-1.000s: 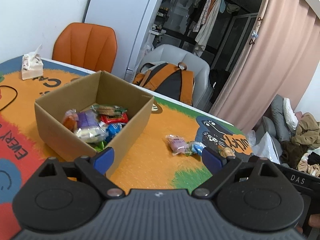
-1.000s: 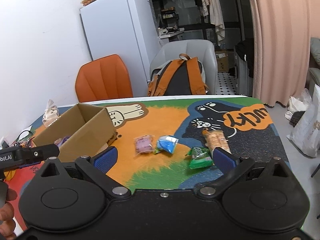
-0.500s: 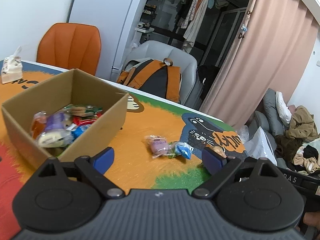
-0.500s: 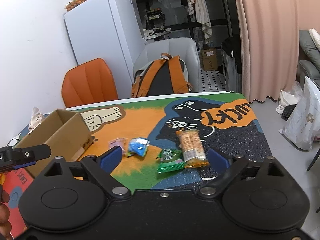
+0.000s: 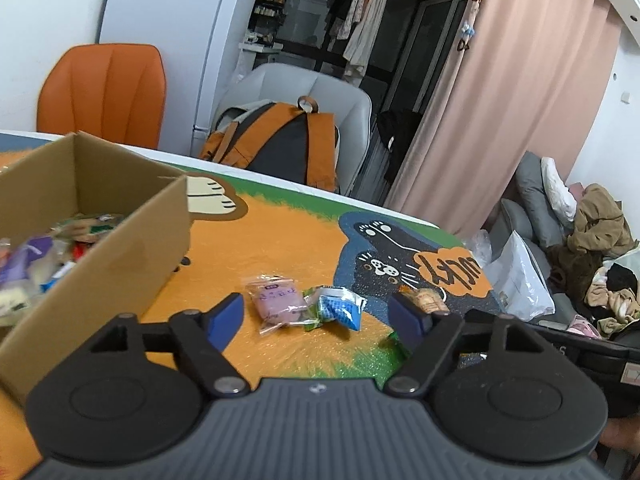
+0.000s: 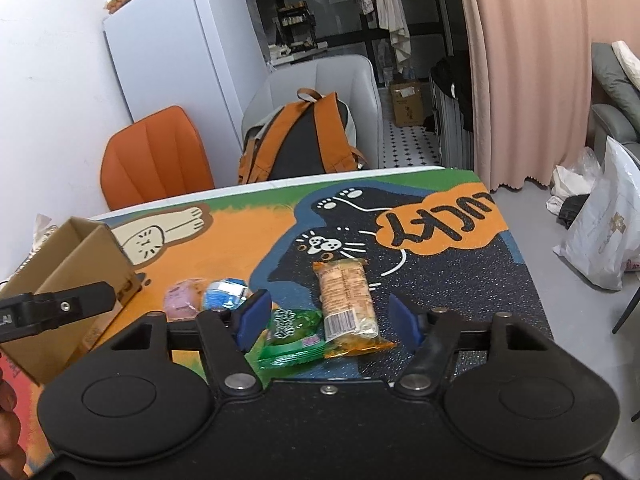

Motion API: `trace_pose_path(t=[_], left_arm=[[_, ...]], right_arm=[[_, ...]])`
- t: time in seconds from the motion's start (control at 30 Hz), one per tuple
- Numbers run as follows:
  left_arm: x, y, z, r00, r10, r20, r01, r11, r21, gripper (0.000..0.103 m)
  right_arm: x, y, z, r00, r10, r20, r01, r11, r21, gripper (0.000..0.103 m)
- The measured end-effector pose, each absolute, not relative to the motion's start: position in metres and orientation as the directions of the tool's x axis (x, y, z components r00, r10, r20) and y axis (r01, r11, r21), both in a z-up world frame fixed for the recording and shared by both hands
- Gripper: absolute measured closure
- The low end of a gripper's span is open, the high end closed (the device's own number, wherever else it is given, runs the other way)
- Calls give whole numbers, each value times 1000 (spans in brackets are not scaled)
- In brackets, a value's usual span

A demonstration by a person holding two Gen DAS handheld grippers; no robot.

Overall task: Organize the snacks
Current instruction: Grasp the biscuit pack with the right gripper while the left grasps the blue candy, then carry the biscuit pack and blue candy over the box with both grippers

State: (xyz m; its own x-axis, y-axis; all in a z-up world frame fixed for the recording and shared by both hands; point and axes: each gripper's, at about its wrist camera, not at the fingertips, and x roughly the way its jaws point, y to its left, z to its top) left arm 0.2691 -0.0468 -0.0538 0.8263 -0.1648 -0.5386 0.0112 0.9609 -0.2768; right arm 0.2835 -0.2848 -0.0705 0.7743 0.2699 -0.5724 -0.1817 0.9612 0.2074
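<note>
A cardboard box (image 5: 96, 264) holding several wrapped snacks stands at the left of the table; it also shows in the right wrist view (image 6: 76, 264). A pink snack (image 5: 278, 304) and a blue snack (image 5: 338, 308) lie on the mat ahead of my open, empty left gripper (image 5: 320, 314). In the right wrist view the pink snack (image 6: 182, 300), blue snack (image 6: 226, 292), a green packet (image 6: 292, 336) and an orange biscuit pack (image 6: 348, 304) lie together. My right gripper (image 6: 328, 318) is open, hovering over the green and orange packs.
The table carries a colourful cat mat (image 6: 400, 232). Behind it stand an orange chair (image 6: 156, 160), a grey chair with an orange backpack (image 6: 300, 140) and a white fridge (image 6: 180, 64). The table's right edge drops to the floor with bags (image 6: 600, 228).
Both grippers moved right and forward toward the loose snacks. The box slid to the left edge of both views. The right gripper now frames the green and orange packs.
</note>
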Motion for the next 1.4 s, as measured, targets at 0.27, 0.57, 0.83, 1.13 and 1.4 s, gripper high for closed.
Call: trace_pose_path(t=[0.27,0.57,0.83,1.13,1.4], left_arm=[[295,-61,-71,800,-188,-570,32,962,-273,45],[318,-78,-86,785,-214,-581,64,961,-267,55],[338,-86,-100,777,-180,-603,45,972,-231,55],[352,-98,-117,768,-143,-624,38,983,-178,55],[353,-98,-117,764,-114,-635,28,989,-144,70]], right_arm=[[307,-285,-88,759,239,-606,-162,970,180,41],[323,-278,-102,746,221,-628,-159,975,155,49],[324,-275,-116,732,198,-652,-156,980,122,60],[318,-275,-116,748,193,-636,-159,981,111,66],[318,-277,-116,754,191,-628,-146,982,124,66]])
